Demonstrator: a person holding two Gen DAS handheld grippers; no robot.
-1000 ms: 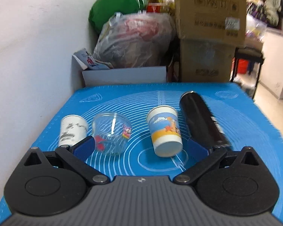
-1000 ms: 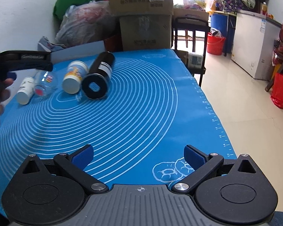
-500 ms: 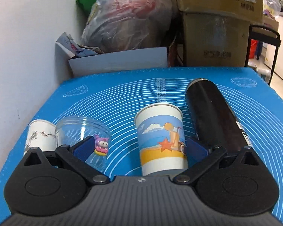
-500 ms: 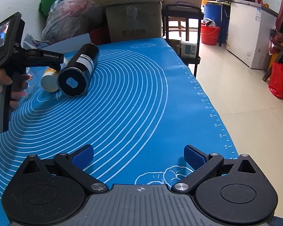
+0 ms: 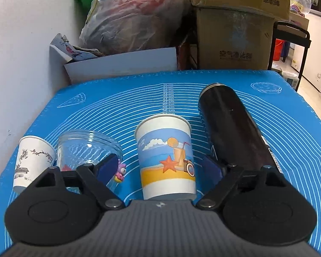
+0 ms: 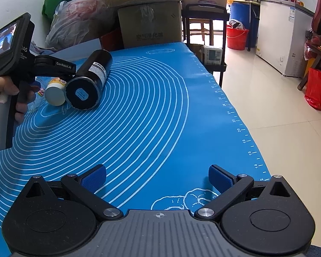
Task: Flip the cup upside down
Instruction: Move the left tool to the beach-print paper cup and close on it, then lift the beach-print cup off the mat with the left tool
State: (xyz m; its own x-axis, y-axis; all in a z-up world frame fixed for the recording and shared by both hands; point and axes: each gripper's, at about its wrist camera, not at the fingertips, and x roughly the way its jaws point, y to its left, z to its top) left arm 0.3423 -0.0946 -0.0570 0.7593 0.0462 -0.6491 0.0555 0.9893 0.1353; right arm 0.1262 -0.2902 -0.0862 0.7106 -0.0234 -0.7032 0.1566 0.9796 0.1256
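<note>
A printed paper cup (image 5: 165, 158) and a clear glossy plastic cup (image 5: 83, 150) lie beside a glossy black bottle (image 5: 231, 128) on a smooth blue mat (image 6: 160, 117).

Our left black plastic two-finger gripper (image 5: 161, 168) has a ribbed grey body, round black hubs, silver pivot screws and blue textured finger pads (image 5: 107, 166). Our matching right gripper (image 6: 157, 176) looks identical. Bare skin shows on our left hand (image 6: 5, 92).
</note>
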